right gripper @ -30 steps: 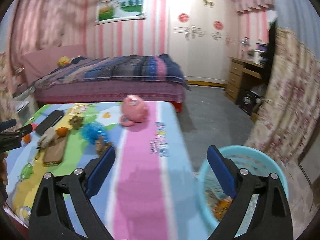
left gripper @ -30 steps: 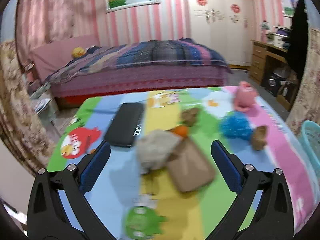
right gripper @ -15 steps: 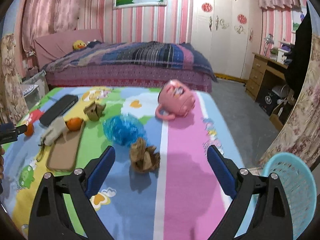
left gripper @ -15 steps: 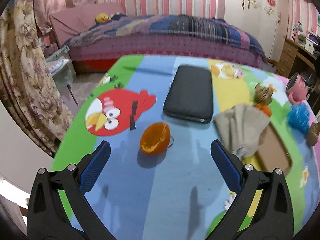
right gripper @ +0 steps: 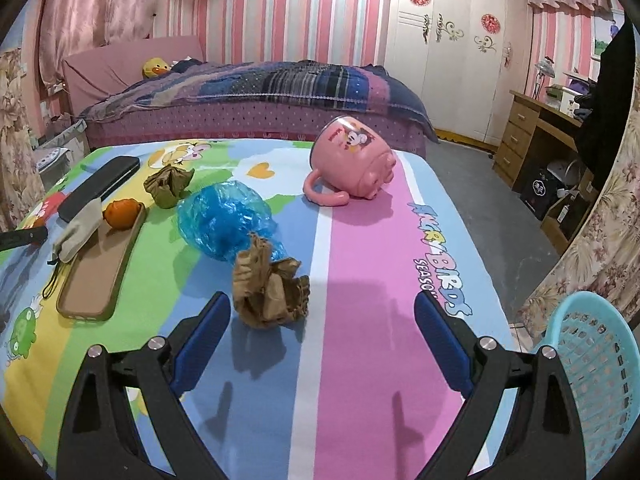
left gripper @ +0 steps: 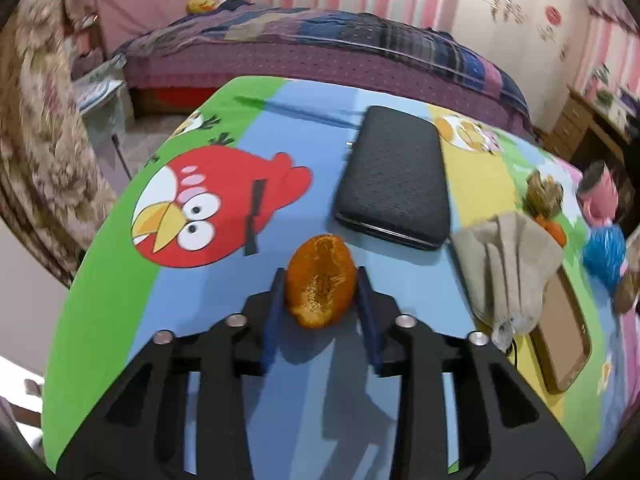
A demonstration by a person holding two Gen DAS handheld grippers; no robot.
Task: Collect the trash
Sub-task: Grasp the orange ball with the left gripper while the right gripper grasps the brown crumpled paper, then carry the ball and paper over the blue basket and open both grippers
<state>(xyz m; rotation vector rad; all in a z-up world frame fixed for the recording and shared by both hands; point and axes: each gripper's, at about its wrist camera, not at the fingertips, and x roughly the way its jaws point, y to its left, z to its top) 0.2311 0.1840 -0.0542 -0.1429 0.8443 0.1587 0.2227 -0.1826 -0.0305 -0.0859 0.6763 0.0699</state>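
Cartoon tablecloth [right gripper: 360, 280]: left gripper [left gripper: 320, 280] has just closed on orange peel [left gripper: 320, 280]; right gripper [right gripper: 322, 320] gapes empty, crumpled brown paper [right gripper: 270, 294] just ahead, left of centre

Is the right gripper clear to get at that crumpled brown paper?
Probably yes: the right gripper is open, the brown paper lies just ahead toward its left finger, nothing between; a slight leftward shift should centre it.

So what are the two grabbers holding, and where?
The left gripper pinches the orange peel piece by its sides. The right gripper holds nothing.
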